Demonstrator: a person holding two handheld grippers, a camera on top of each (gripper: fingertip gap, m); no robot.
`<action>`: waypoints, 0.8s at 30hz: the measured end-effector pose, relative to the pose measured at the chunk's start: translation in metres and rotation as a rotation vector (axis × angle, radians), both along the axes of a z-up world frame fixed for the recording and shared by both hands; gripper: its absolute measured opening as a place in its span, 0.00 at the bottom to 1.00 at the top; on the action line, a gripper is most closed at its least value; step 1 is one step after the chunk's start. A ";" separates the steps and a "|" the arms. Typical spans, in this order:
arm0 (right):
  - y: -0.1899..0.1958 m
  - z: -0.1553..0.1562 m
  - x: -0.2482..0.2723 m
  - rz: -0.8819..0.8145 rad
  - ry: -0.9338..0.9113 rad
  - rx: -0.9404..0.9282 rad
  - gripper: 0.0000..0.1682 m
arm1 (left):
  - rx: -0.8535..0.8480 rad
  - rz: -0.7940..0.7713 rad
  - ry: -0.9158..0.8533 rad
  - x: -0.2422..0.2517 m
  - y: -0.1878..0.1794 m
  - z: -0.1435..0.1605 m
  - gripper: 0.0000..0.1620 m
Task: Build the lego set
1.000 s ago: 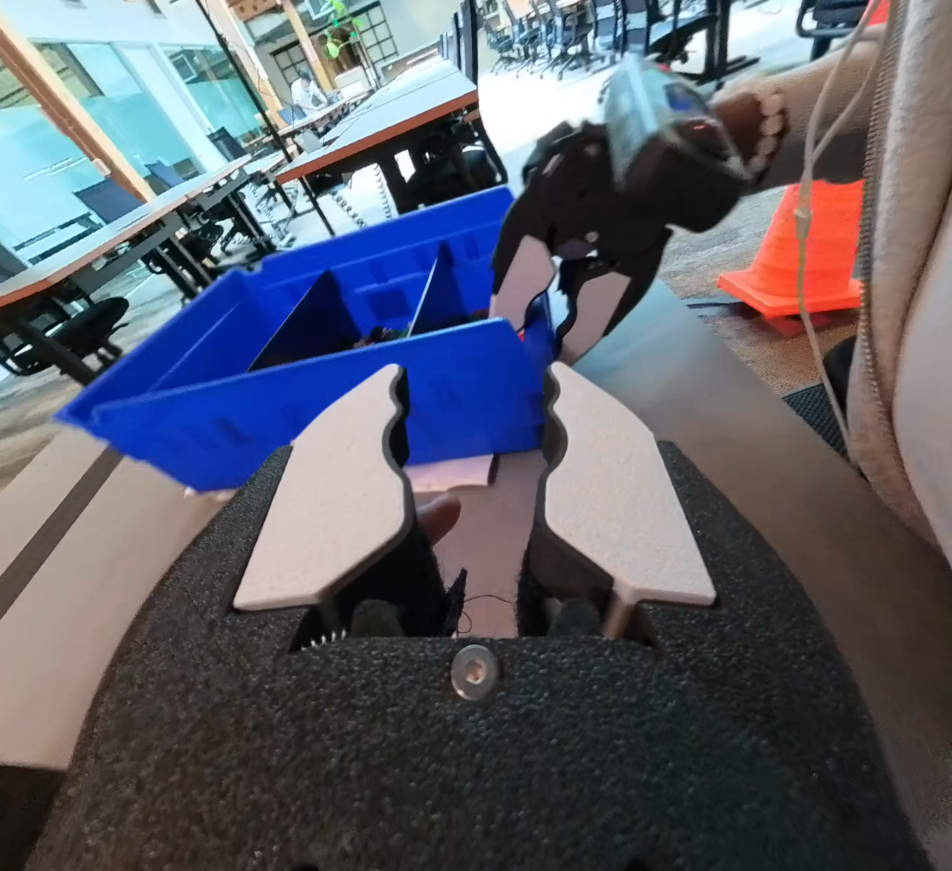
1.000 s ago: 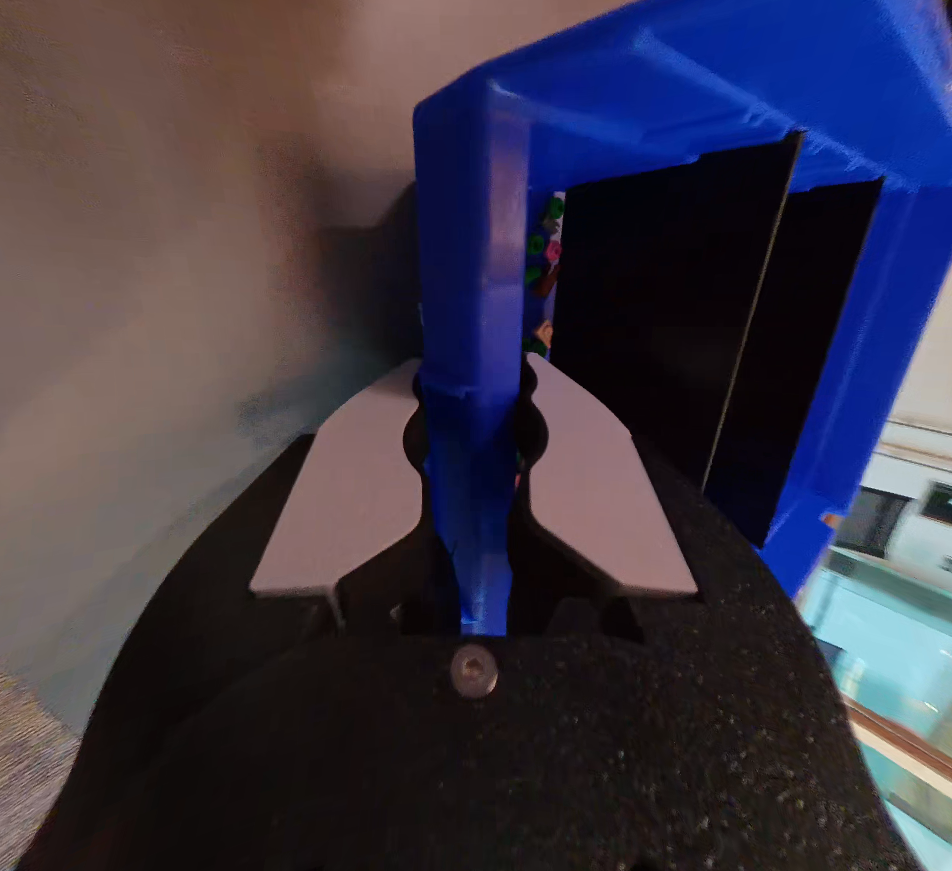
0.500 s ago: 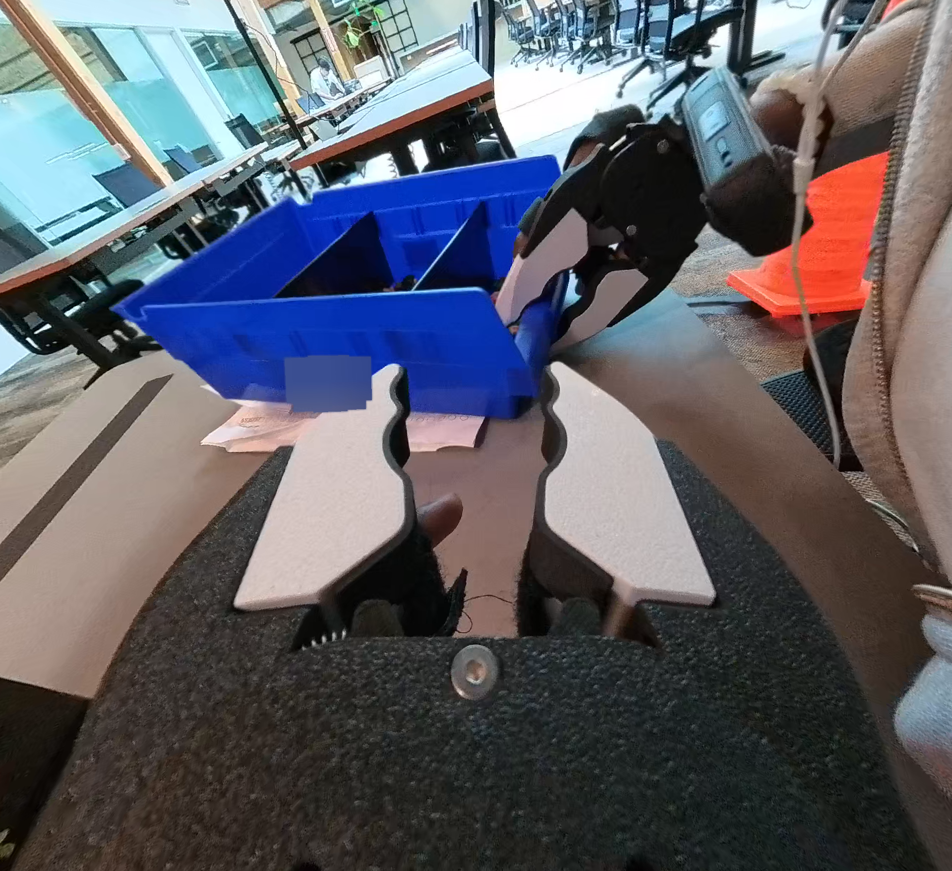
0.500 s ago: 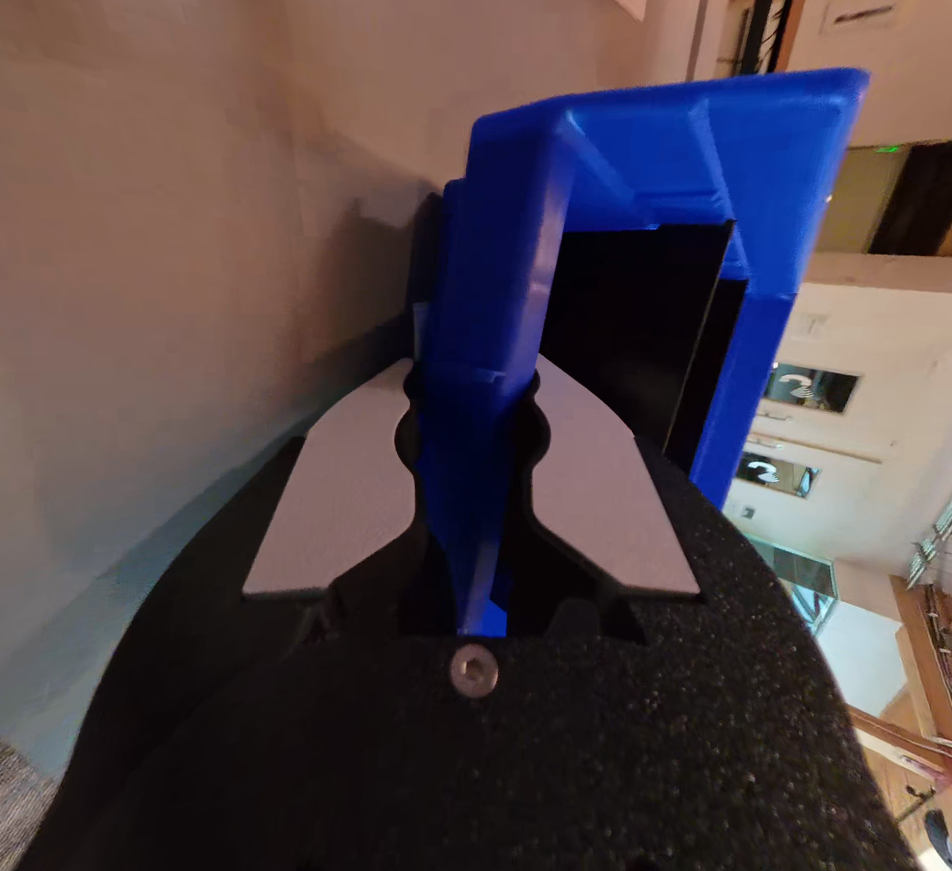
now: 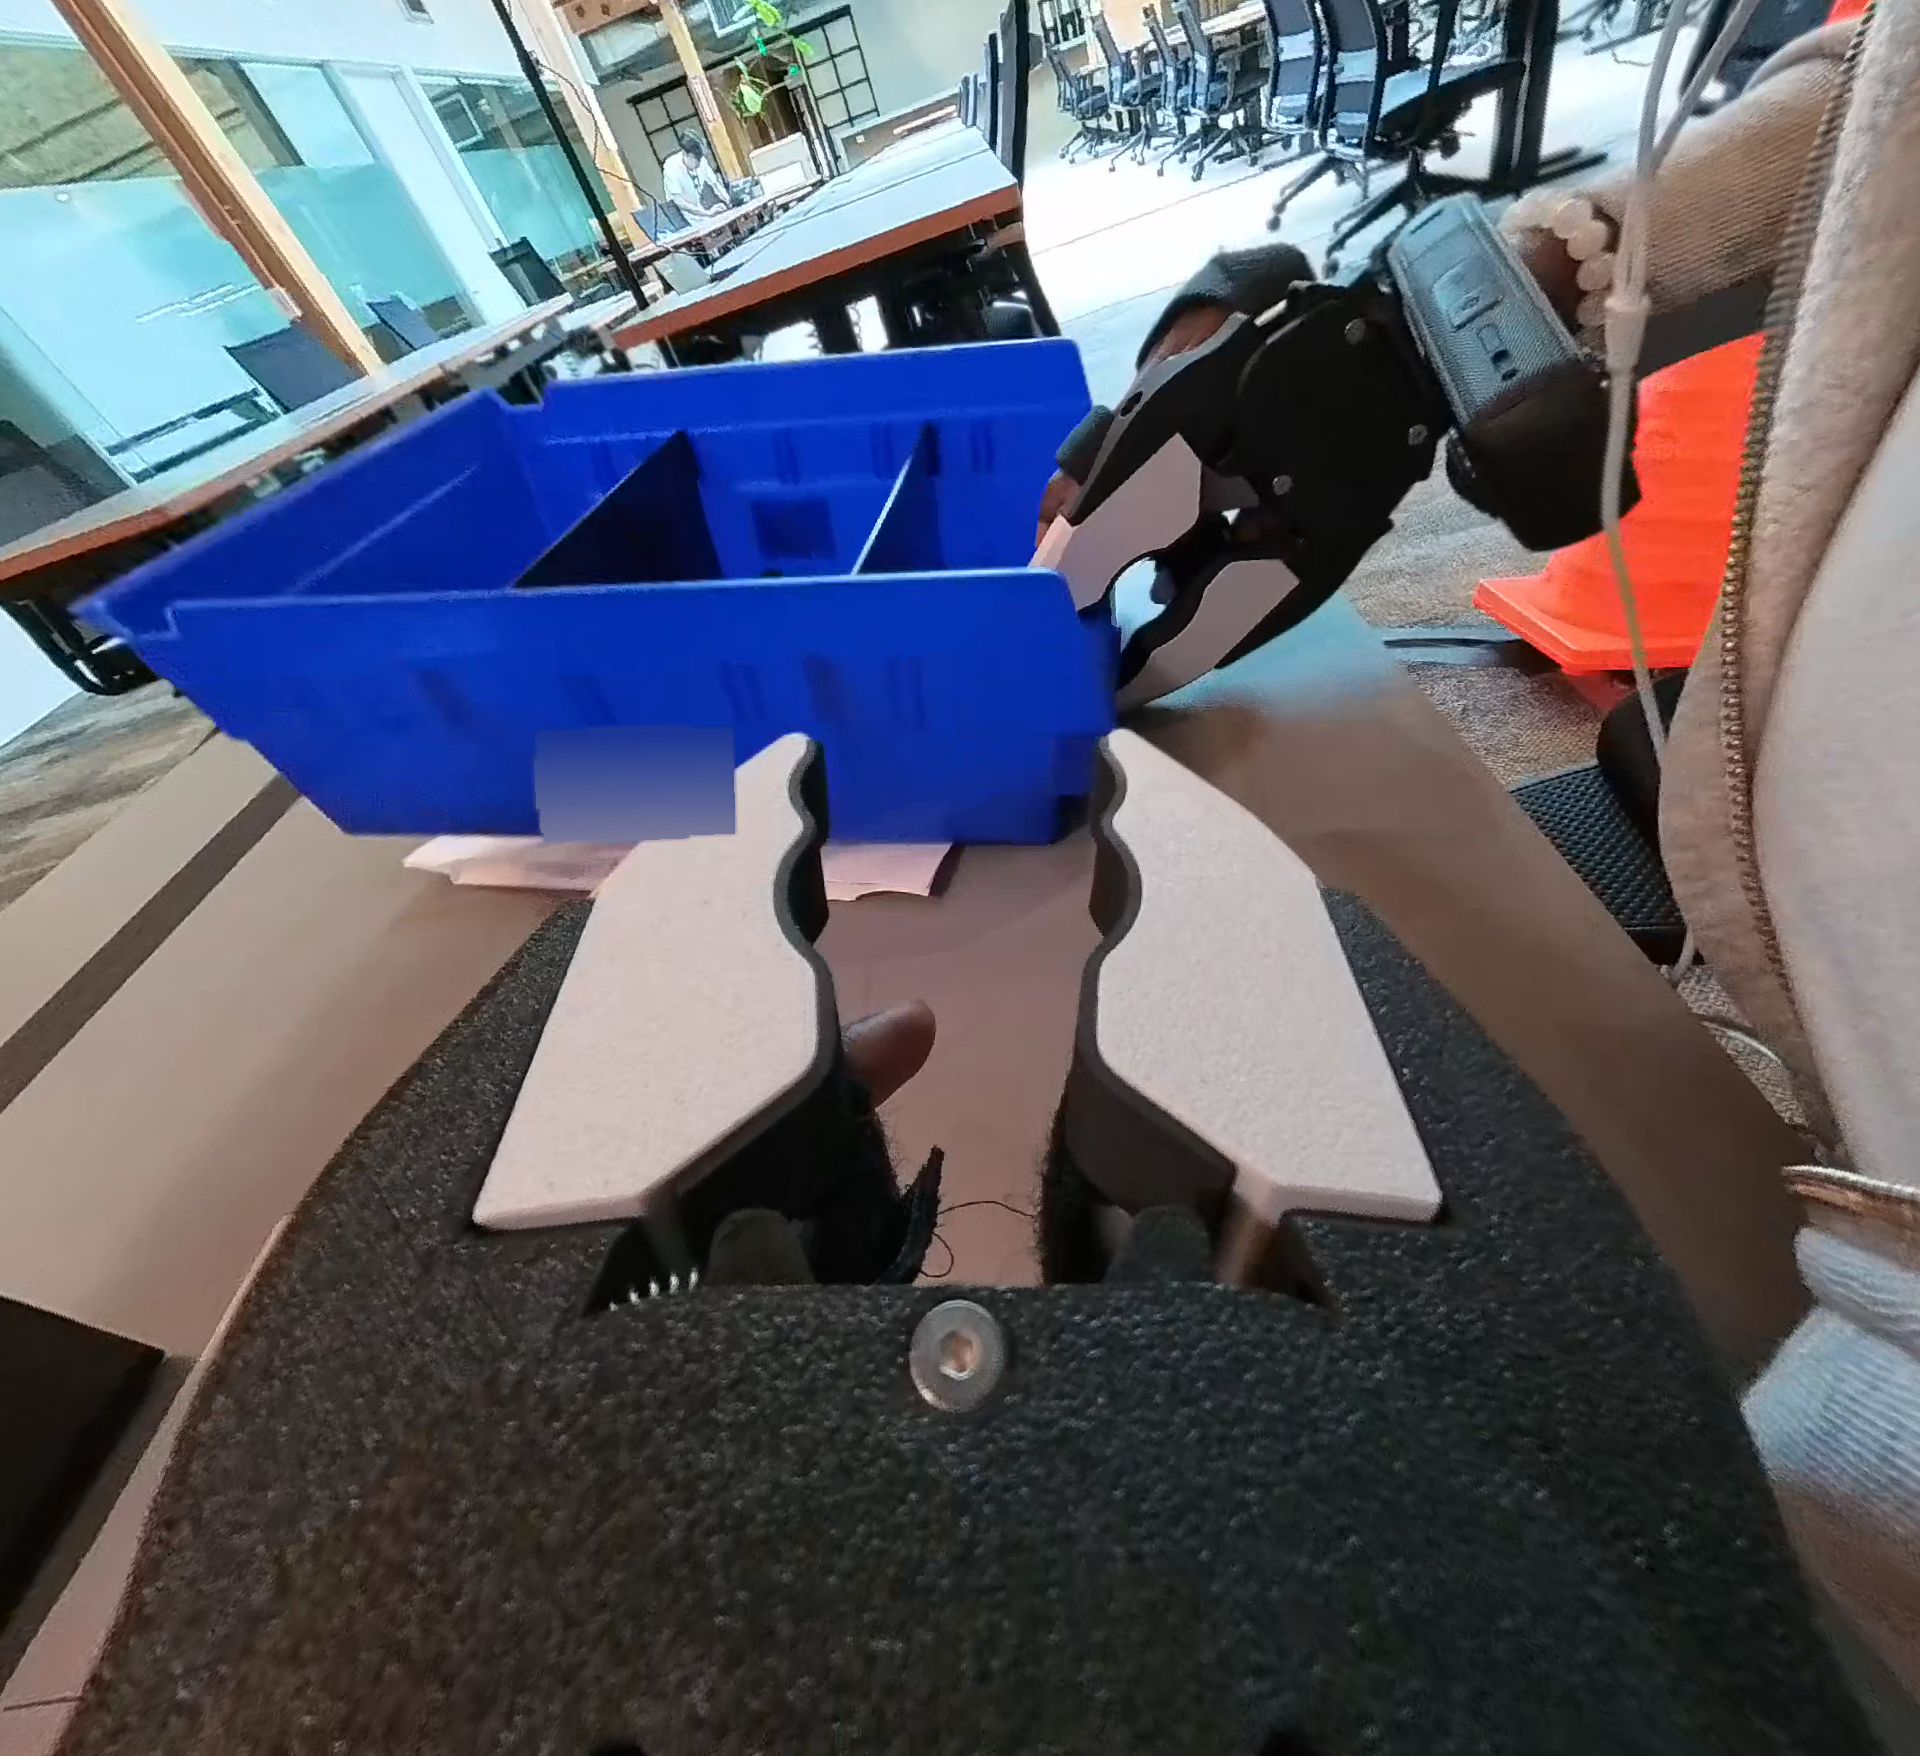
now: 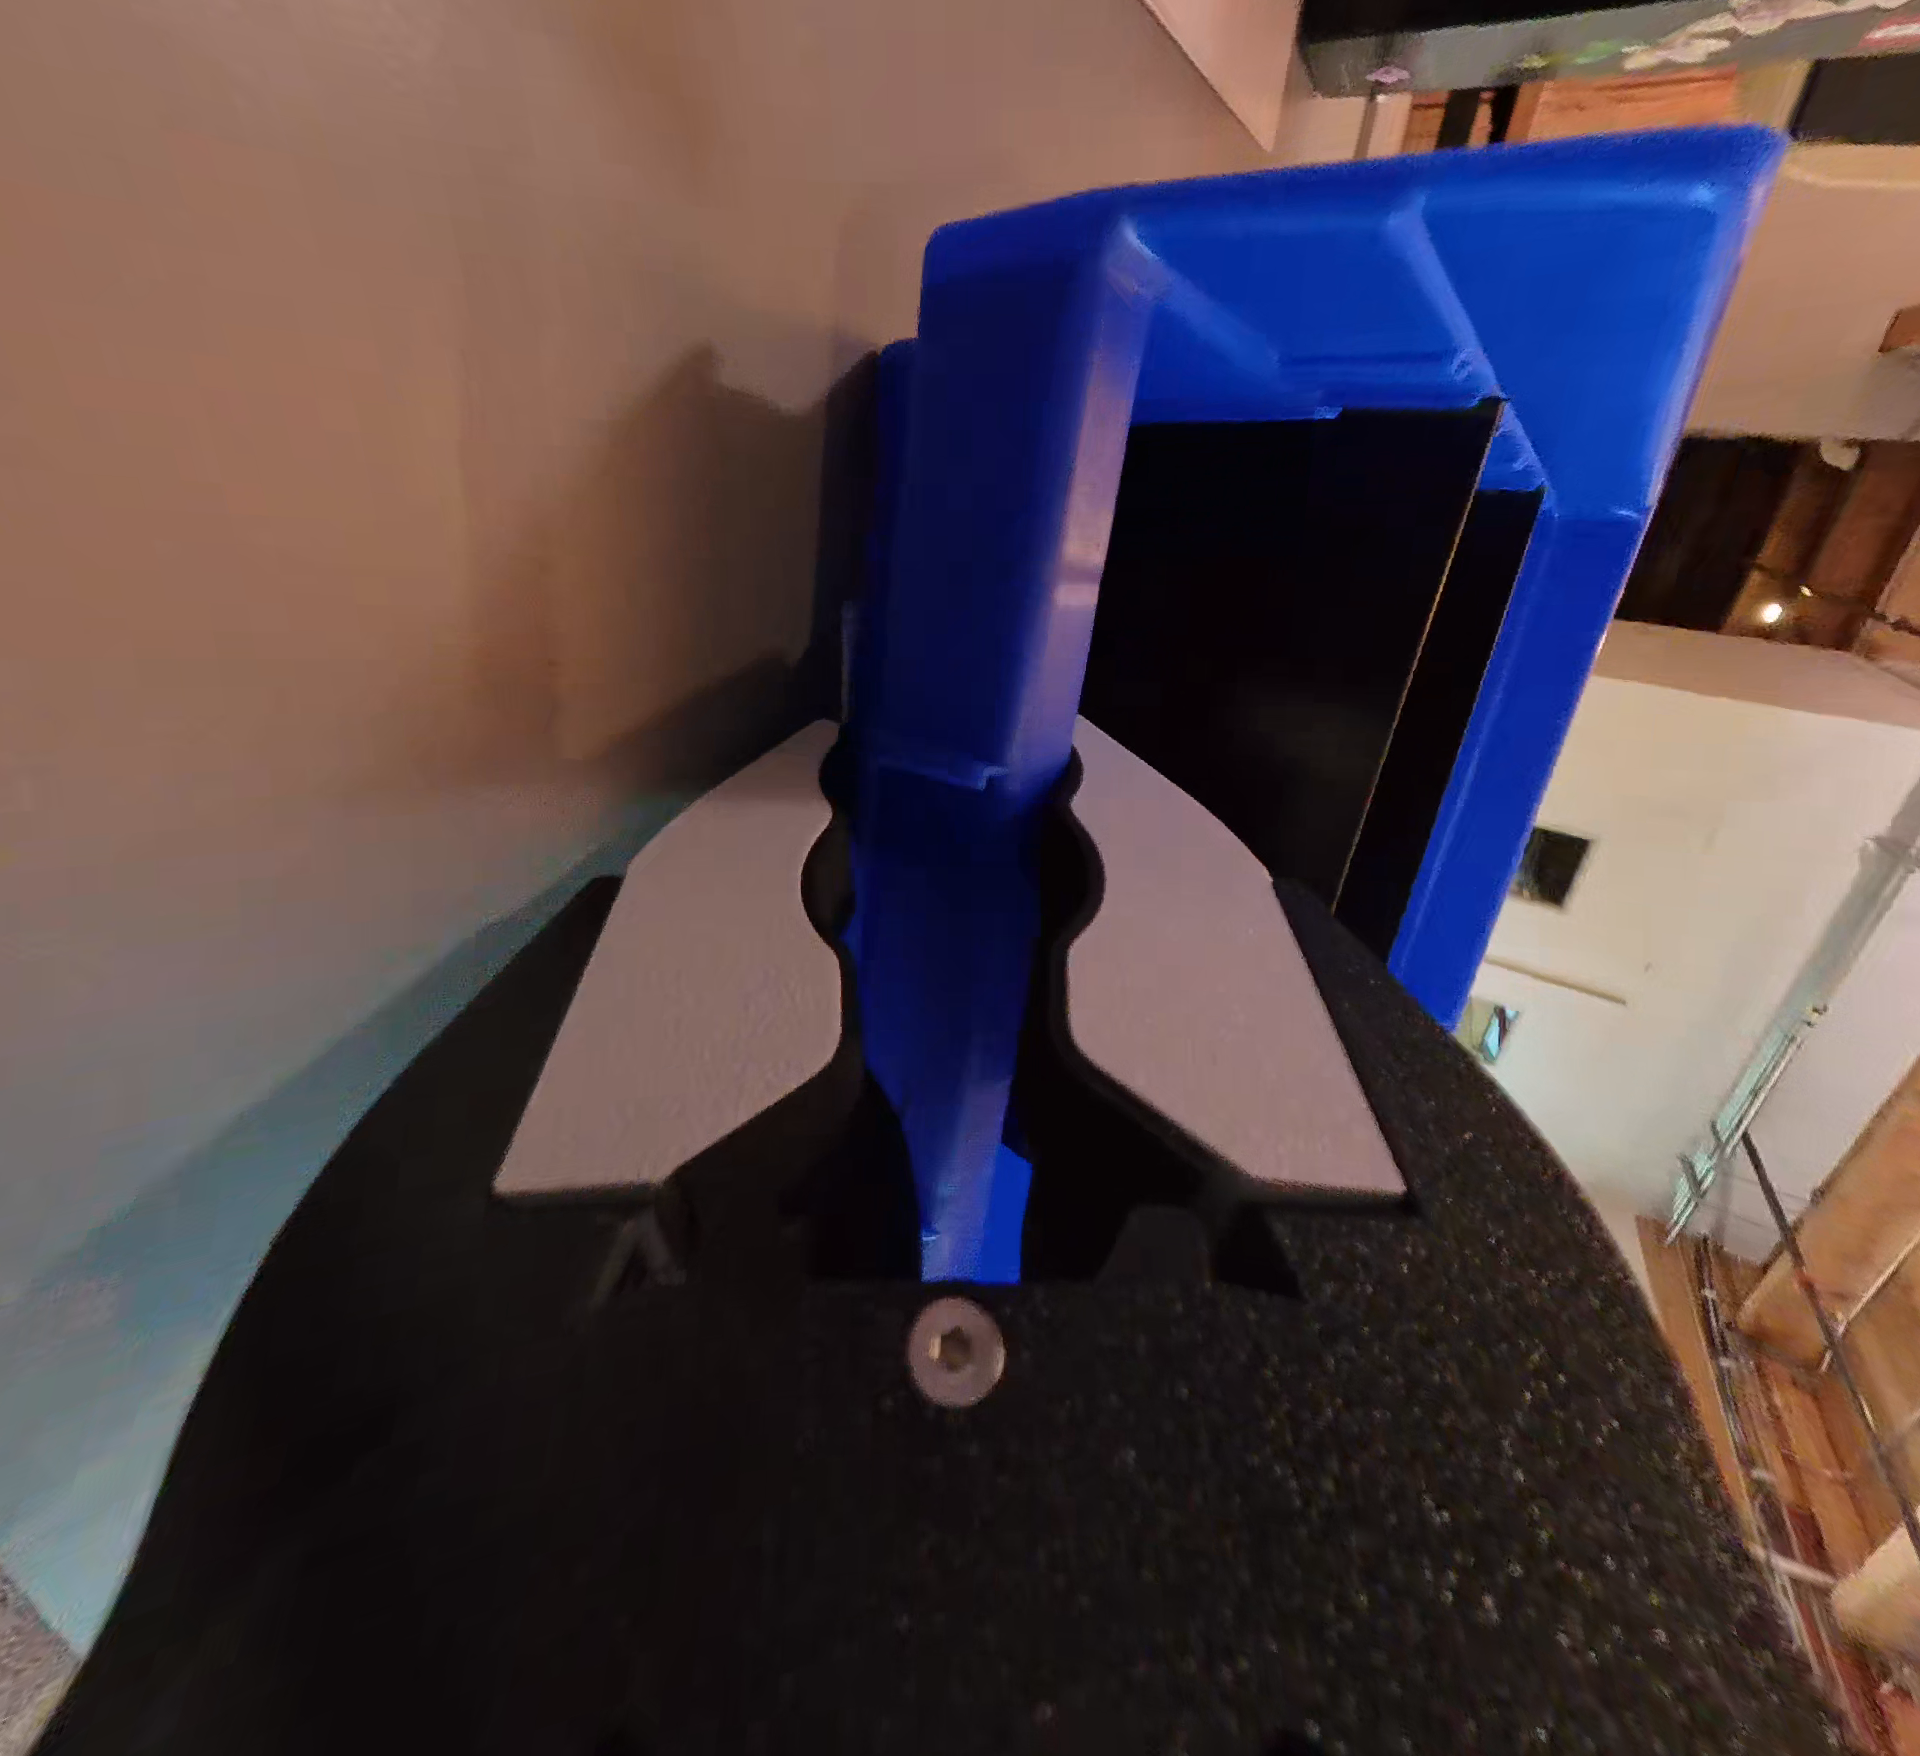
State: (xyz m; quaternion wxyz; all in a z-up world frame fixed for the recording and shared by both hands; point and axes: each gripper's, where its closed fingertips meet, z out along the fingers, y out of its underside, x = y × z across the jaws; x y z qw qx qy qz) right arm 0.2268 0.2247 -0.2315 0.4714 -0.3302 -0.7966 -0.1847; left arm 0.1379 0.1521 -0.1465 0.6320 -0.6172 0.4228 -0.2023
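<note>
Gripping one end wall of the blue bin [image 5: 644,667], the right tongs [image 6: 951,833] are closed on its rim. The bin sits on the bench [image 5: 1299,792] over some paper [image 5: 883,875]. The left tongs [image 5: 956,833] hang wide open and empty just in front of it.

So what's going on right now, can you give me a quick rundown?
Right gripper clamped on blue bin end wall. Left gripper open, empty, short of bin. Papers under bin; nothing blocking.

We see the blue plastic bin [image 5: 665,688] with two black dividers, upright on pale papers [image 5: 883,870]; its right end wall sits clamped between our right jaws, just ahead of our parted left jaws.
</note>
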 end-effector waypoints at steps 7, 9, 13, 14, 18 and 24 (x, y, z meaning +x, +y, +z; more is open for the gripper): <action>0.000 0.002 0.002 0.061 0.004 0.077 0.20 | 0.014 0.025 0.002 -0.007 -0.001 -0.003 0.28; 0.000 0.003 0.003 0.067 0.017 0.158 0.17 | 0.010 0.022 -0.002 -0.009 -0.002 -0.004 0.28; 0.001 0.003 0.002 0.065 0.010 0.194 0.18 | 0.006 0.017 -0.027 -0.010 -0.003 -0.003 0.28; 0.002 0.003 0.002 0.054 0.004 0.176 0.18 | 0.009 0.017 -0.033 -0.011 -0.004 -0.002 0.28; 0.004 0.003 0.001 0.034 -0.013 0.182 0.19 | 0.022 0.020 -0.055 -0.016 -0.006 0.003 0.28; 0.003 0.005 0.005 -0.017 0.019 0.228 0.18 | 0.062 0.017 -0.045 -0.013 -0.010 0.010 0.28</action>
